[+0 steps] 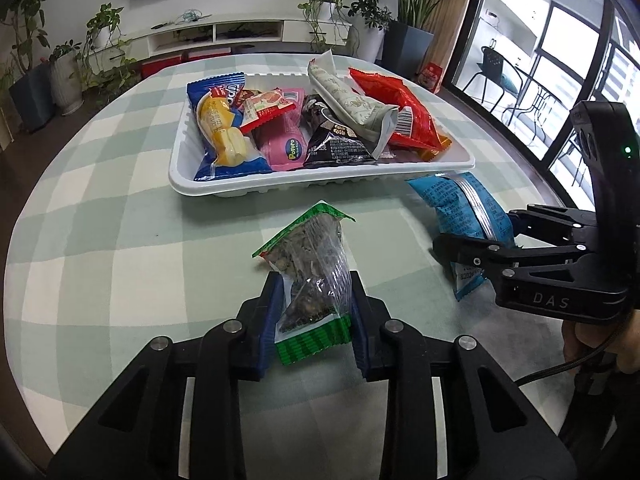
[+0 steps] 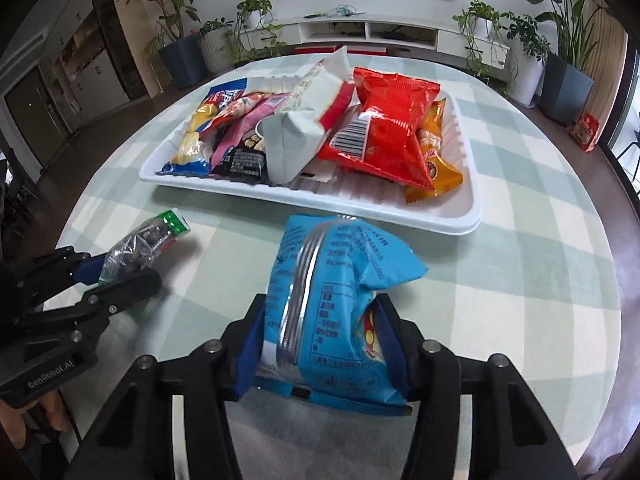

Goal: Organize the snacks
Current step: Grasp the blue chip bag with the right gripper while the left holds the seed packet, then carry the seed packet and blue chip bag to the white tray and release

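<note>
Both packs look light, soft and crinkly. Left gripper [image 1: 314, 322] pinches the clear green-edged foil packet [image 1: 310, 276] near its sealed end; right gripper [image 2: 322, 346] clamps the puffy blue foil snack bag [image 2: 332, 300] mid-body, likely crush-prone, destined for the white plastic tray [image 2: 440, 216].

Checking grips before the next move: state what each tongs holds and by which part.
Left tongs: the clear green-edged packet, pinched near its lower sealed end. Right tongs: the blue snack bag, squeezed across its lower half.

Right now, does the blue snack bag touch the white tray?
Apart. In the right wrist view, a strip of checked tablecloth shows between the blue snack bag and the near rim of the white tray.
</note>
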The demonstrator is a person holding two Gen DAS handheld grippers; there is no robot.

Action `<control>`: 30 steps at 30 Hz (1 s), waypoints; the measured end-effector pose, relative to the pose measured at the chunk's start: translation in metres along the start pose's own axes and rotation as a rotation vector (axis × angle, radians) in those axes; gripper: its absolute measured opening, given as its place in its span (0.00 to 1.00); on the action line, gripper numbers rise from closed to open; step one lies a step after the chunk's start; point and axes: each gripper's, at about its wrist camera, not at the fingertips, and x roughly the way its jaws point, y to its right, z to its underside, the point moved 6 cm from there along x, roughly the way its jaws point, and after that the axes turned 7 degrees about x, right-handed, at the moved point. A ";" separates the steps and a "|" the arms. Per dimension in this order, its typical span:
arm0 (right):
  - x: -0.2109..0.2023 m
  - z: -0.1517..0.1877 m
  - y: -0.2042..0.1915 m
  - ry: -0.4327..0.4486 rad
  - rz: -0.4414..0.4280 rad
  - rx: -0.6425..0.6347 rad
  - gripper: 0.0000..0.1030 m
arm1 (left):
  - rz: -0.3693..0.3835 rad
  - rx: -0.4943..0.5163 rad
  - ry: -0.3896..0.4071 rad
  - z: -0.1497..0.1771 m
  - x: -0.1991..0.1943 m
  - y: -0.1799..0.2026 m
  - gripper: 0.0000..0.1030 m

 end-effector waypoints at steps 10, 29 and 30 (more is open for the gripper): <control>-0.043 0.009 0.008 0.074 -0.110 0.137 0.43 | 0.053 -0.038 0.079 -0.007 -0.034 -0.001 0.28; -0.094 -0.137 -0.022 0.170 -0.277 0.135 0.43 | 0.032 -0.025 0.218 -0.146 -0.066 -0.067 0.28; -0.083 -0.146 -0.026 0.146 -0.282 0.134 0.43 | 0.027 -0.018 0.208 -0.150 -0.059 -0.069 0.28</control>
